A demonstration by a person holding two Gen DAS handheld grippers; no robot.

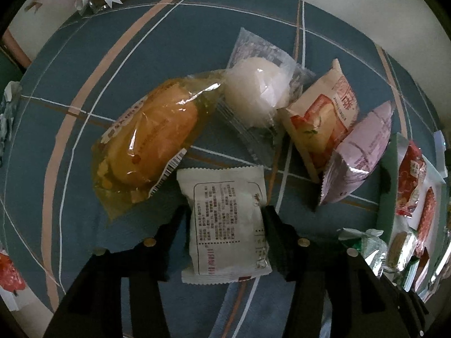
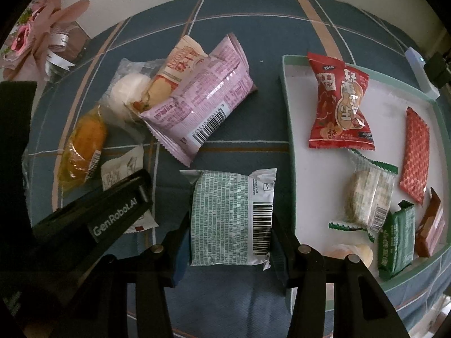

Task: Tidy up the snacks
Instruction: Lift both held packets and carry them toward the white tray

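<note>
My left gripper (image 1: 225, 214) is shut on a white snack packet (image 1: 225, 222) printed with text; it also shows in the right wrist view (image 2: 121, 169) behind the left gripper's body (image 2: 112, 219). My right gripper (image 2: 229, 219) is shut on a pale green packet with a barcode (image 2: 231, 217), just left of the tray. A loose pile lies on the blue cloth: an orange bun in clear wrap (image 1: 149, 143), a white round cake (image 1: 256, 95), a cream and red packet (image 1: 324, 118) and a pink packet (image 2: 203, 101).
A white tray with a green rim (image 2: 290, 146) lies at the right, holding a red peanut bag (image 2: 338, 104), a red patterned bar (image 2: 415, 155), a clear green-edged biscuit pack (image 2: 369, 194), a dark green packet (image 2: 396, 236) and a brown packet (image 2: 431, 225). Pink flowers (image 2: 36, 33) stand at the far left.
</note>
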